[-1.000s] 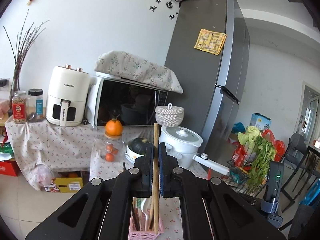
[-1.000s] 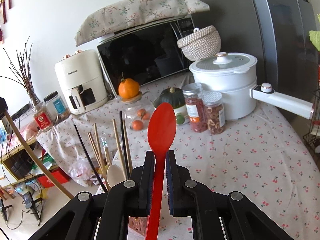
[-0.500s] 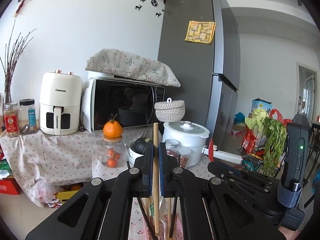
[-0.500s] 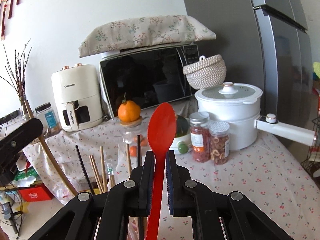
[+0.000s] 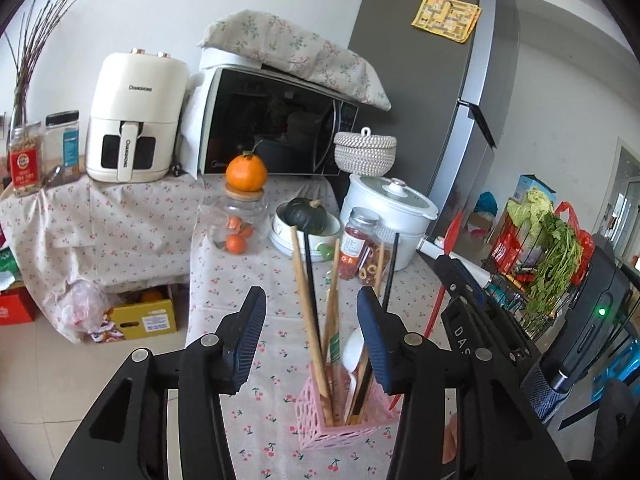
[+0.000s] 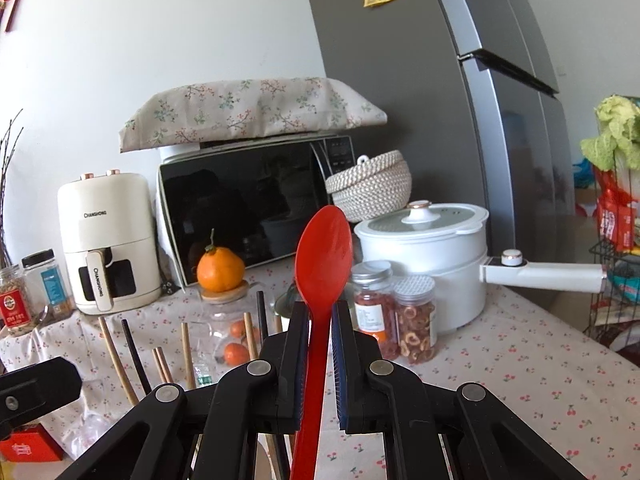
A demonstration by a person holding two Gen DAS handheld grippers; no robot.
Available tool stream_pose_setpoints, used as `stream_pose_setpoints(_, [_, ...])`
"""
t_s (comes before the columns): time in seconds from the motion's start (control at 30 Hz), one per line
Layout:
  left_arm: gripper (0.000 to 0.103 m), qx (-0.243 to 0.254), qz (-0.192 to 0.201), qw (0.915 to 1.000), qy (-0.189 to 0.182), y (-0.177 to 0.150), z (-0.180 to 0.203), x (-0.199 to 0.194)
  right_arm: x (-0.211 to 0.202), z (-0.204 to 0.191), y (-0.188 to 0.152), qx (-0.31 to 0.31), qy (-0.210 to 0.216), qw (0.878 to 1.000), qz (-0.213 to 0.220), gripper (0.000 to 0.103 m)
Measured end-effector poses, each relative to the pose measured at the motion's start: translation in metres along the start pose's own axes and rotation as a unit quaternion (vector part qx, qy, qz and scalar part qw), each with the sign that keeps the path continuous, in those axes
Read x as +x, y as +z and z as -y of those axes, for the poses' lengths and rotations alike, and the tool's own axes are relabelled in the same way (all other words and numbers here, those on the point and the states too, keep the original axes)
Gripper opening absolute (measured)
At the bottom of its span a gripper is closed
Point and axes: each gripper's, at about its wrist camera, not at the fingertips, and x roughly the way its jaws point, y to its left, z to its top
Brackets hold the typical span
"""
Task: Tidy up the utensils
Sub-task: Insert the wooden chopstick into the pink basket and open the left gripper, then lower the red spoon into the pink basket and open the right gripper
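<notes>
A pink lattice holder (image 5: 340,428) stands on the cherry-print tablecloth and holds several wooden and black chopsticks (image 5: 308,312) and a white spoon (image 5: 354,350). My left gripper (image 5: 312,336) is open and empty, its jaws standing wide on either side of the chopsticks above the holder. My right gripper (image 6: 320,344) is shut on a red plastic spoon (image 6: 324,256), bowl end up. The chopstick tops (image 6: 186,354) show to its lower left; the holder is hidden in that view. The right gripper's body (image 5: 480,320) shows just right of the holder.
Behind the holder stand a glass jar with an orange on top (image 5: 240,216), a bowl with a dark squash (image 5: 304,220), two snack jars (image 6: 392,320), a white pot with a long handle (image 6: 432,248), a microwave (image 5: 276,136), an air fryer (image 5: 136,120) and a fridge (image 6: 460,100).
My left gripper has opened and let go of the wooden chopstick, which now stands in the pink holder. The right gripper still holds the red spoon and has moved nearer the holder.
</notes>
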Motion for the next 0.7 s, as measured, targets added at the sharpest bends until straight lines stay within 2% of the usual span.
stream_pose_setpoints(0.27, [0.05,0.007,-0.072,0.9943,0.079,-0.019,-0.02,0.017,0.009,-0.017,-0.016,-0.033,-0.025,0.999,0.019,0.009])
stream_pose_setpoints(0.53, [0.05,-0.01,-0.103,0.9907,0.087,-0.027,-0.032,0.027,0.008,-0.019,-0.027,-0.043,-0.029,0.999,0.007,0.01])
stream_pose_setpoints(0.63, [0.057,-0.005,-0.105,0.9905,0.089,-0.028,-0.029,0.027,0.004,-0.018,-0.029,-0.04,-0.028,0.999,0.007,0.011])
stream_pose_setpoints(0.7, [0.06,-0.001,-0.108,0.9898,0.093,-0.029,-0.028,0.027,0.001,-0.018,-0.03,-0.042,-0.028,0.999,0.005,0.016])
